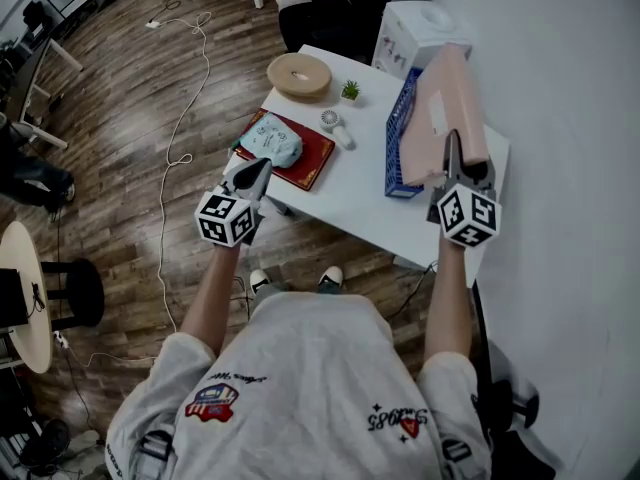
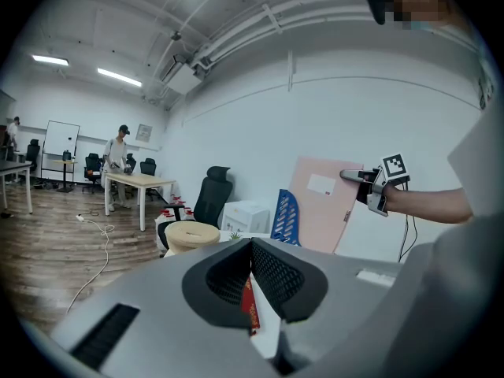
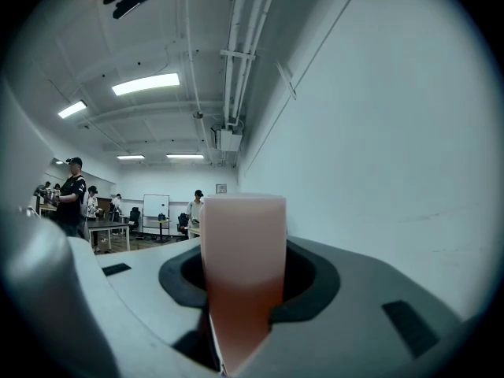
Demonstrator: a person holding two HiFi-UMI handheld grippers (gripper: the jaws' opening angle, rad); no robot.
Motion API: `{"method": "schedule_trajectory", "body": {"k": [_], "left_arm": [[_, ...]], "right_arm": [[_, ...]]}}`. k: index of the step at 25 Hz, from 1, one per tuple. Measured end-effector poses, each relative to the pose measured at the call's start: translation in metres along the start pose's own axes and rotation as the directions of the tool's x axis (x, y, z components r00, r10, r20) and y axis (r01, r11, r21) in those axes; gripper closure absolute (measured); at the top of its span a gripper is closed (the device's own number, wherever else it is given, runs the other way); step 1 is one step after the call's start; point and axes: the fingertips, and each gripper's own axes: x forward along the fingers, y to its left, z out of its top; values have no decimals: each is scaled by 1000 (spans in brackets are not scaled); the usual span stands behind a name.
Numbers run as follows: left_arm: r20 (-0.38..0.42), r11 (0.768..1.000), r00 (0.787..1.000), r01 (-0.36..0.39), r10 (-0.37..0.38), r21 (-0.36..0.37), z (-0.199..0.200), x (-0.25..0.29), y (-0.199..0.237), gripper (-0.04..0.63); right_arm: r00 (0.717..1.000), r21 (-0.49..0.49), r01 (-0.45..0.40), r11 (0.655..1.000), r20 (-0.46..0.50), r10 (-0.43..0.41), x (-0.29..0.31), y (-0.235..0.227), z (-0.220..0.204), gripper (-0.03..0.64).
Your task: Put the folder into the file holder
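My left fingers (image 2: 277, 278) have their tips together with nothing in them. They hang over the near left corner of the surface (image 1: 350, 196), well left of the file holder (image 1: 399, 140), and their marker cube (image 1: 228, 218) sits on my side of them.

My right fingers (image 3: 309, 278) are clamped on the folder (image 1: 445, 108), which is pink, at the end nearest me. The pads press both faces, and the folder fills the gap in the right gripper view. That cube (image 1: 468, 216) is also on my side.

The folder is right at the file holder, along its right side and tilted up off the surface, with a white label on its face. In the left gripper view it stands almost upright just beside the holder. Its bottom edge is out of sight there, so I cannot tell if it is in a slot.

The file holder is blue with slotted sides. It stands on the right part of the surface, near the wall (image 1: 570, 118).

- **Left of the file holder:** a red book (image 1: 308, 160) with a pale blue bundle (image 1: 270, 146) on top.
- **Between the book and the file holder:** a small white fan (image 1: 336, 128).
- **Beyond the fan:** a small green plant (image 1: 350, 90), and left of that a round tan ring-shaped thing (image 1: 299, 76).
- **Beyond the file holder:** a white box (image 1: 418, 30), with a black chair (image 1: 335, 13) left of the box.
- **Further left of the file holder:** wood floor (image 1: 130, 168) with a white cable (image 1: 186, 108) across it.
- **Far across the room:** a person (image 2: 118, 154) at a desk, too small for detail.
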Motion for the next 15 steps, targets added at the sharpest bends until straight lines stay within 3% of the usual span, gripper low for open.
{"method": "schedule_trajectory", "body": {"k": [15], "left_arm": [[-26, 999, 999, -23, 22, -40, -22, -3, 7, 589]], "right_arm": [[996, -13, 23, 1000, -89, -24, 16, 0, -49, 448]]}}
